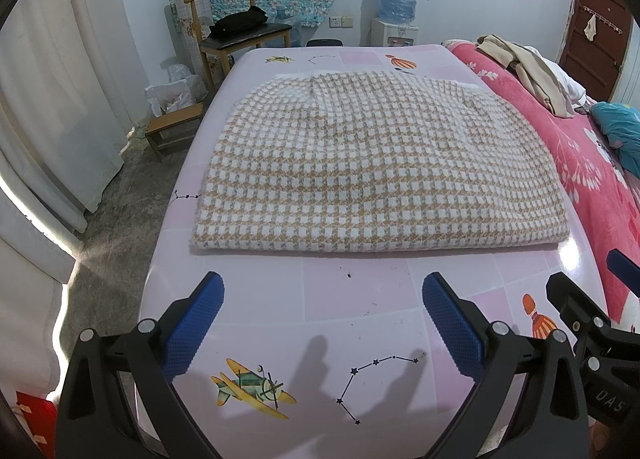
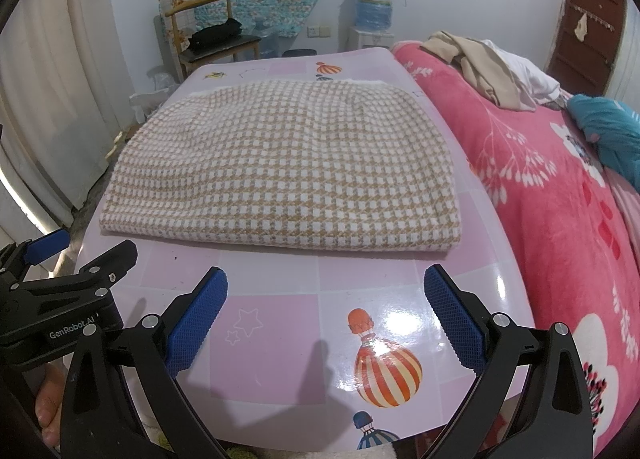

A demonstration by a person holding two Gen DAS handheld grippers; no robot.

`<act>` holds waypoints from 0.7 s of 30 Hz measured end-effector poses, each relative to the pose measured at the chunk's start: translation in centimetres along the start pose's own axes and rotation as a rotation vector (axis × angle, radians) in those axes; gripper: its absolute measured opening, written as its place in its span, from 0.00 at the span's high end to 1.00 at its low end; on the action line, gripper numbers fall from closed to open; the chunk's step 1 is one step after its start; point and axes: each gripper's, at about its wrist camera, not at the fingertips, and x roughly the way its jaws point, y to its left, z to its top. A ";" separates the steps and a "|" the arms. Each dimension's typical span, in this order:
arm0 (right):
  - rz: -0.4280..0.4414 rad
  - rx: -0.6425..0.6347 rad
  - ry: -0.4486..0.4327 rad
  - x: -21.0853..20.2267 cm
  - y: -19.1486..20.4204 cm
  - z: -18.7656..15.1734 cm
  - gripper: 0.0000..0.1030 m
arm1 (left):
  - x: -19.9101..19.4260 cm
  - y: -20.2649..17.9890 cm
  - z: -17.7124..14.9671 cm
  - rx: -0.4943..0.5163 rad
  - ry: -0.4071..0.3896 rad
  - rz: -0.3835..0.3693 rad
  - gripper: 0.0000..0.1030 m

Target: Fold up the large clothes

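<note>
A tan-and-white checked garment (image 1: 360, 163) (image 2: 288, 167) lies folded into a flat rectangle on the pink table (image 1: 360, 295) (image 2: 276, 295). Its folded edge faces me. My left gripper (image 1: 320, 291) hovers open over the bare table just in front of that edge, with nothing between its blue fingers (image 1: 200, 323). My right gripper (image 2: 324, 283) is open too, short of the garment's near edge and holding nothing. Each gripper shows at the side of the other's view: the right gripper's finger (image 1: 576, 299) at the right, the left gripper's finger (image 2: 104, 263) at the left.
A bed with a pink flowered blanket (image 2: 560, 199) borders the table on the right, with beige clothes (image 2: 472, 55) and a teal item (image 2: 608, 123) on it. Beyond the table stand a wooden chair (image 1: 236, 35), a low stool (image 1: 176, 127) and a water dispenser (image 1: 396, 7). White curtains (image 1: 52, 99) hang left.
</note>
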 end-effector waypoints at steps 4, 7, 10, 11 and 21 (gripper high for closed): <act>0.001 -0.001 0.000 0.0 0.0 0.0 0.08 | 0.0 0.1 0.0 0.001 0.000 -0.001 0.05; -0.001 -0.002 -0.001 0.0 0.0 0.0 0.08 | -0.1 0.0 0.0 0.000 -0.001 0.000 0.05; -0.001 -0.005 -0.004 -0.1 0.1 0.1 0.08 | -0.1 0.1 0.1 0.000 -0.002 -0.001 0.05; -0.002 -0.005 -0.005 -0.1 0.0 0.2 0.08 | -0.2 0.1 0.1 0.000 -0.003 -0.002 0.05; 0.005 -0.008 -0.009 -0.2 -0.2 0.2 0.08 | -0.4 0.1 0.2 0.001 -0.009 -0.004 0.05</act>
